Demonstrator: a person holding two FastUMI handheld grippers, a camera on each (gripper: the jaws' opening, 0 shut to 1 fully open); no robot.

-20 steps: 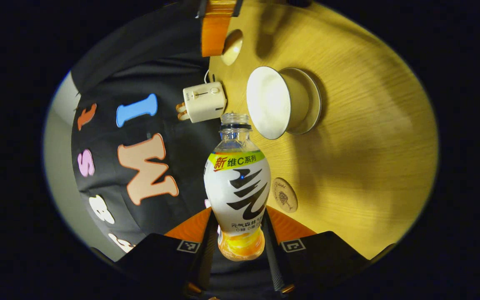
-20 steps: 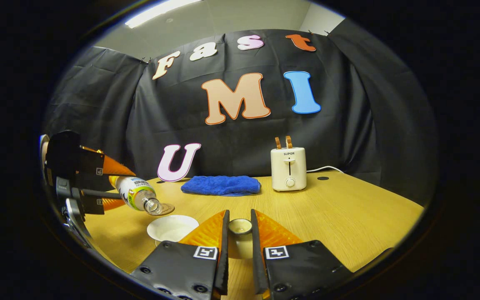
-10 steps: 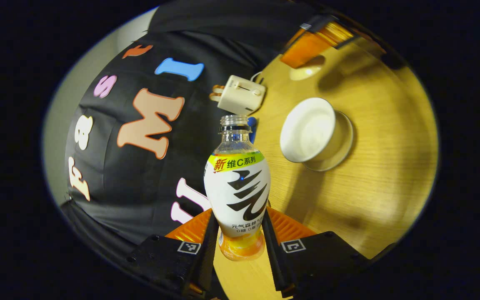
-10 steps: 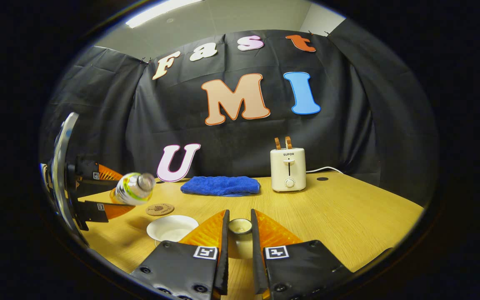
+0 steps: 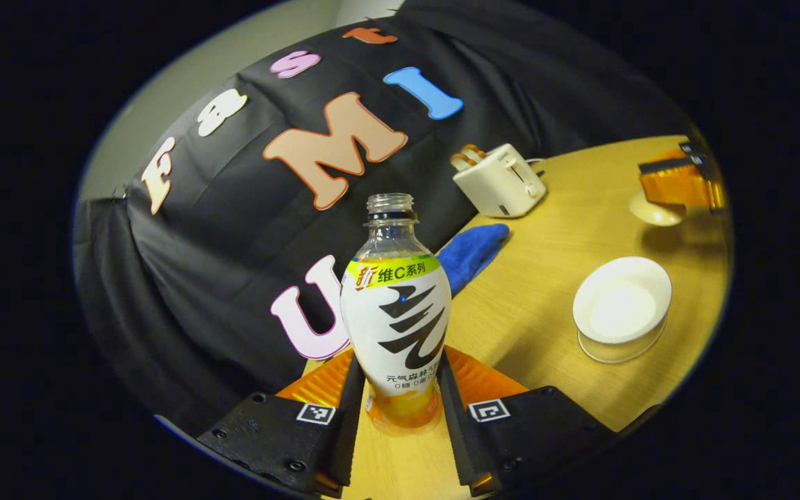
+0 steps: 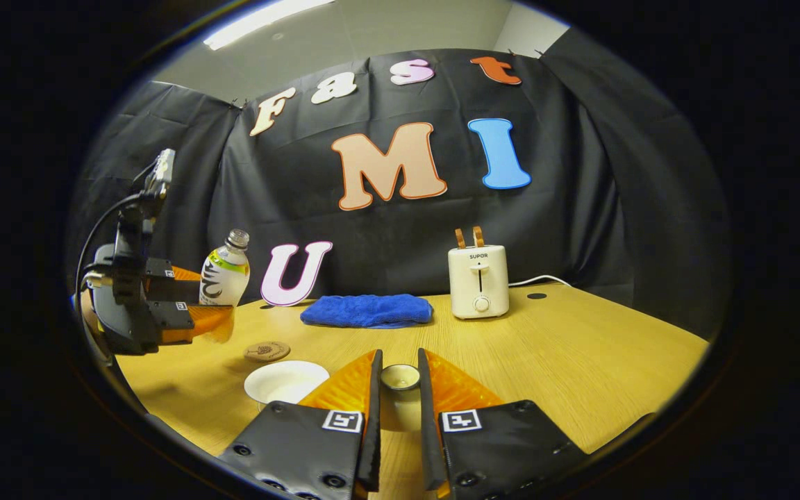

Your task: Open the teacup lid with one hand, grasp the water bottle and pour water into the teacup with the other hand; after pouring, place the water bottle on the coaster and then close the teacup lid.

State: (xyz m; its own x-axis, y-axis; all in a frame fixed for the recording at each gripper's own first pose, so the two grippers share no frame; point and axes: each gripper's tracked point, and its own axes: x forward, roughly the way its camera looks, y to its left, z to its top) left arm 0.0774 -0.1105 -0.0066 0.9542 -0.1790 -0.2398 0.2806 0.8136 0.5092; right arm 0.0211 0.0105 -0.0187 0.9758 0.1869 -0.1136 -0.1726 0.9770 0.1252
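Uncapped bottle (image 5: 396, 305) between tool (image 5: 396, 403) fingers

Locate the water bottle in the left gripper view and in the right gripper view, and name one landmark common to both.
Left gripper view: water bottle at bottom centre, upright between that gripper's own fingers.
Right gripper view: water bottle at far left, held above the table in the left gripper.
Shared landmark: the toaster at the table's back edge.

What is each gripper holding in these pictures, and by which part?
The left gripper grips the bottle by its lower body. The right gripper pinches the teacup lid by its knob.
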